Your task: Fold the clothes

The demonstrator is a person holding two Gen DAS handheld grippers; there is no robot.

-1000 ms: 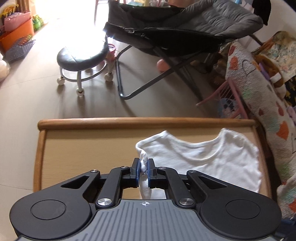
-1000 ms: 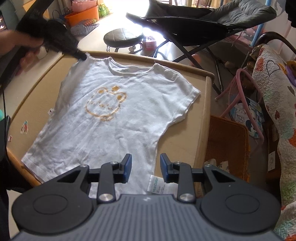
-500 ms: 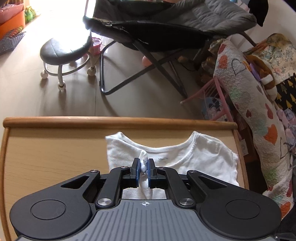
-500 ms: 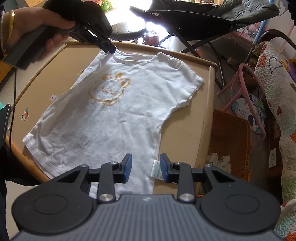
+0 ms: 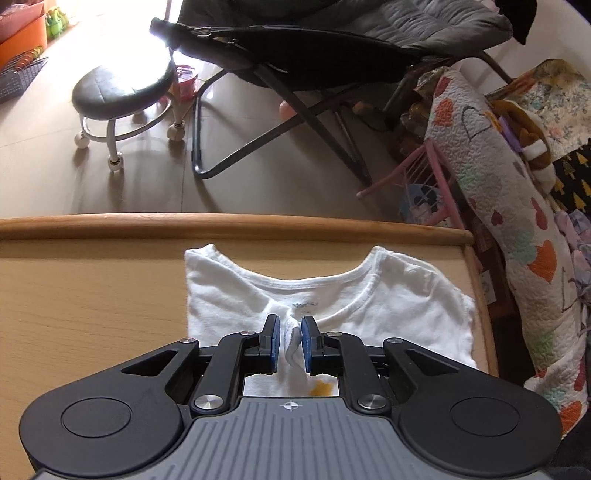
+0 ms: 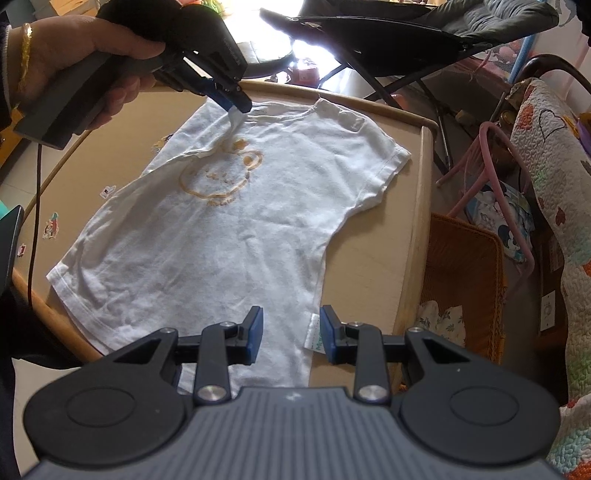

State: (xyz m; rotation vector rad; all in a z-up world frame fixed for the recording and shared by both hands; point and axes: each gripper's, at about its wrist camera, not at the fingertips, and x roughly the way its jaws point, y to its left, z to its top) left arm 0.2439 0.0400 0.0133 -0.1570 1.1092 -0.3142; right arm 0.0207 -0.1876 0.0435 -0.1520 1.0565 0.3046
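On wooden table [image 6: 421, 206], left tongs [image 5: 289, 341] pinch T-shirt [image 6: 258, 229]; right tongs [image 6: 291, 330] gape empty.

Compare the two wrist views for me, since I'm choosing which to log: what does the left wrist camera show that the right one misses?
Only the left wrist view shows the stool's wheeled legs and the label print inside the neckline.

Only the right wrist view shows the orange face print, the side care tag, the hem, the person's hand holding the left claw, and the open right claw.

Both show the white T-shirt on the wooden table, the left claw pinching a sleeve, the recliner and the heart quilt.
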